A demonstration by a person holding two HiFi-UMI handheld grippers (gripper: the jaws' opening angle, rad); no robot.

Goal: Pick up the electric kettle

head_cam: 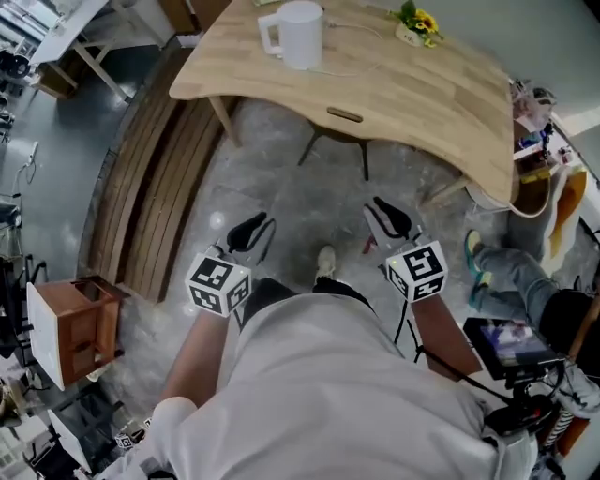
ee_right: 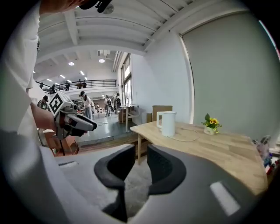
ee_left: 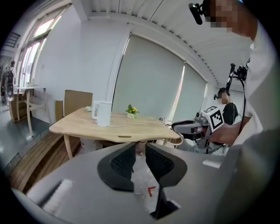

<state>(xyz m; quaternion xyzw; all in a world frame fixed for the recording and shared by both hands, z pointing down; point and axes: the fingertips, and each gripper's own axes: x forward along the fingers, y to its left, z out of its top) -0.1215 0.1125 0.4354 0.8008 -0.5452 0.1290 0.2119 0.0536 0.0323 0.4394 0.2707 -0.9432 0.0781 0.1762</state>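
Observation:
The white electric kettle [head_cam: 300, 33] stands upright on the far side of the light wooden table [head_cam: 422, 94], its handle to the left and a cord trailing to its right. Both grippers are held over the floor, well short of the table's near edge. My left gripper [head_cam: 251, 232] and right gripper [head_cam: 389, 220] each show a narrow gap with nothing in it. In the left gripper view the kettle [ee_left: 103, 113] is far beyond the open left gripper [ee_left: 140, 151]. In the right gripper view the kettle [ee_right: 167, 123] is likewise distant from the open right gripper [ee_right: 141, 162].
A small pot of yellow flowers [head_cam: 417, 23] sits on the table right of the kettle. A chair's legs [head_cam: 333, 150] show under the table. A wooden slatted strip [head_cam: 159, 206] and a wooden stool [head_cam: 80, 323] lie left. A person's legs [head_cam: 511, 267] and camera gear [head_cam: 511, 342] are right.

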